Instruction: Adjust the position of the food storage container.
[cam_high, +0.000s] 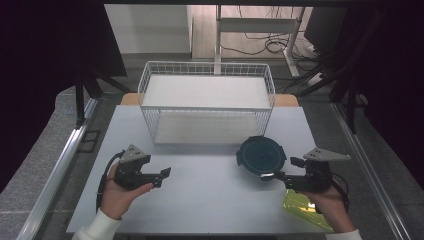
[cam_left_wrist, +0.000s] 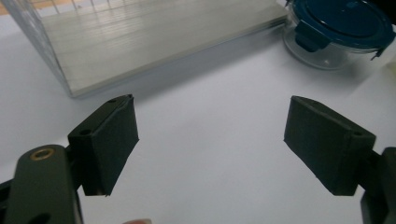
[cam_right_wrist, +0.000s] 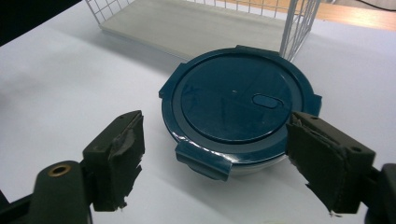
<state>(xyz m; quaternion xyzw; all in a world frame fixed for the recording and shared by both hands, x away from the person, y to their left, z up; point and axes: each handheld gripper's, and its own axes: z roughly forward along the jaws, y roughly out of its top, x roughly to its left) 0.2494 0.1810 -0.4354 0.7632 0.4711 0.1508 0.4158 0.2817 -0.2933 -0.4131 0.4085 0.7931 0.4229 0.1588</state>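
Two grippers were in my hands, low in the high view. My left gripper (cam_high: 161, 177) sat lower left, jaws apart over bare white table (cam_high: 210, 195). My right gripper (cam_high: 280, 170), lower right, jaws apart and empty, pointed at the round blue-lidded container (cam_high: 261, 155) right of centre, just before the wire basket (cam_high: 207, 100).
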